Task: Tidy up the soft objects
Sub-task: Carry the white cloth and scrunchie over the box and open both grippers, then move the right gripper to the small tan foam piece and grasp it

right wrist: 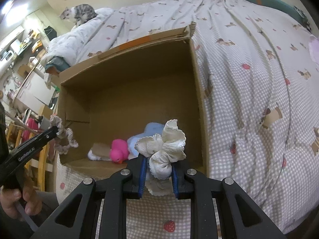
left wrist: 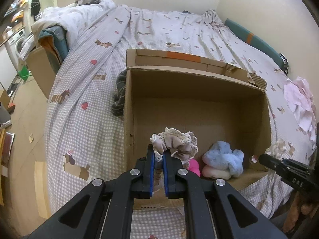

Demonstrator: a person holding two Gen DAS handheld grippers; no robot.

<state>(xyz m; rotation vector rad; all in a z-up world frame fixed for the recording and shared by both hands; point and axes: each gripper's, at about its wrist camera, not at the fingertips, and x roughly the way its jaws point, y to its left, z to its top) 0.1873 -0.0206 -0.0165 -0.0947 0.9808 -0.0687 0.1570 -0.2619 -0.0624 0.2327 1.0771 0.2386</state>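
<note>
While we hold both tools over the open brown cardboard box [left wrist: 199, 107] on the checked bedspread [left wrist: 83, 123], our left gripper [left wrist: 159, 156] pinches a beige lace-trimmed scrunchie [left wrist: 175, 143], and our right gripper [right wrist: 158, 164] clamps a white frilled scrunchie [right wrist: 165, 147]; a pink rubber duck [right wrist: 119, 150] and a blue plush toy [left wrist: 223, 156] lie inside.

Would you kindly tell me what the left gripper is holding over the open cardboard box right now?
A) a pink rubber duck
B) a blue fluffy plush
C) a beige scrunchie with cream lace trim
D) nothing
C: the left gripper is clamped on the beige scrunchie with cream lace trim, while the blue plush and pink duck lie inside the cardboard box.
</note>
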